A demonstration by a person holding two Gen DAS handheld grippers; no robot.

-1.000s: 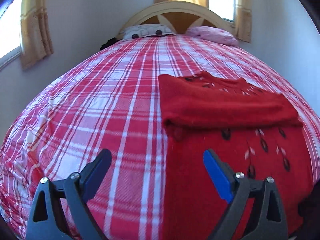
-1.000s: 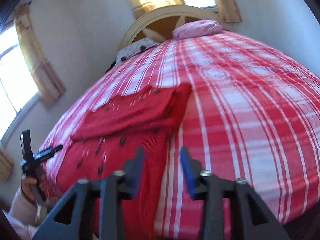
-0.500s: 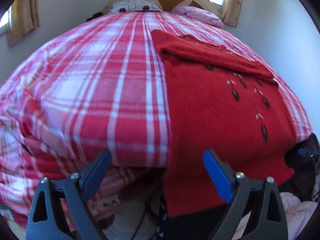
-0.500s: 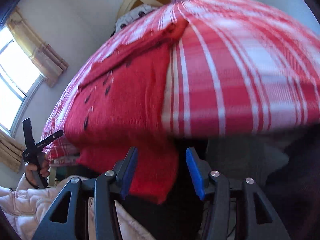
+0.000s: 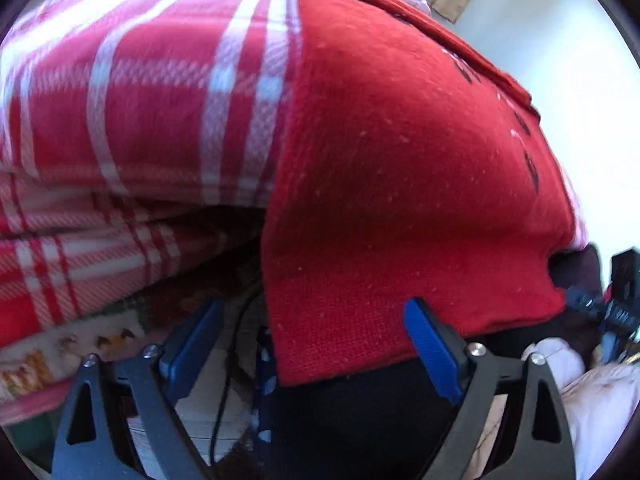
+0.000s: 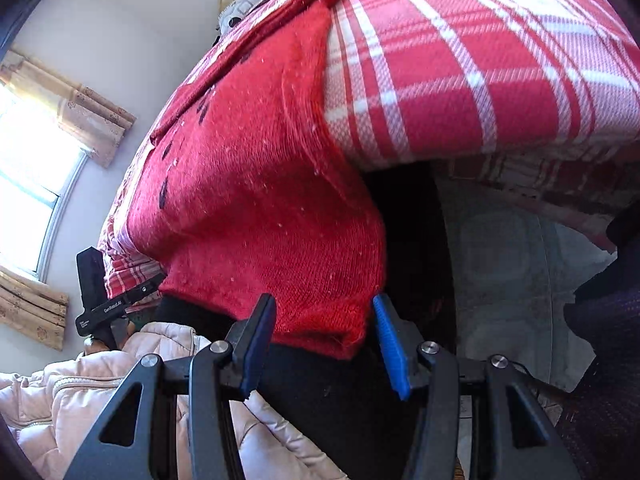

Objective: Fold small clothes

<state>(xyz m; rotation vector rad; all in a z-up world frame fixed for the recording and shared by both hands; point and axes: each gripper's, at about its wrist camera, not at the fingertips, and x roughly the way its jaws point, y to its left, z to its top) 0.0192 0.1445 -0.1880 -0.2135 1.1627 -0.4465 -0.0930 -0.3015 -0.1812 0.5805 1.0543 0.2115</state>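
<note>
While my left gripper [image 5: 316, 356] closes around the red sweater [image 5: 400, 184] hem, my right gripper [image 6: 320, 344] straddles its corner, pads apart.

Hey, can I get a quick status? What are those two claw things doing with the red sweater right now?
Left gripper closing around the red sweater hem, not yet pinching. Right gripper open astride the other corner. Hem overhangs the plaid bedspread; nothing in the way.

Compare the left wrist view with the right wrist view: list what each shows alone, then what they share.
Left wrist view only: the left hand-held gripper, its jaws closing around the red sweater's hanging corner, not yet pressing it.

Right wrist view only: the right hand-held gripper, jaws astride the hem's other corner, and a curtained window.

Both: the sweater draped over the bed's edge, the plaid bedspread and a pale padded sleeve.
</note>
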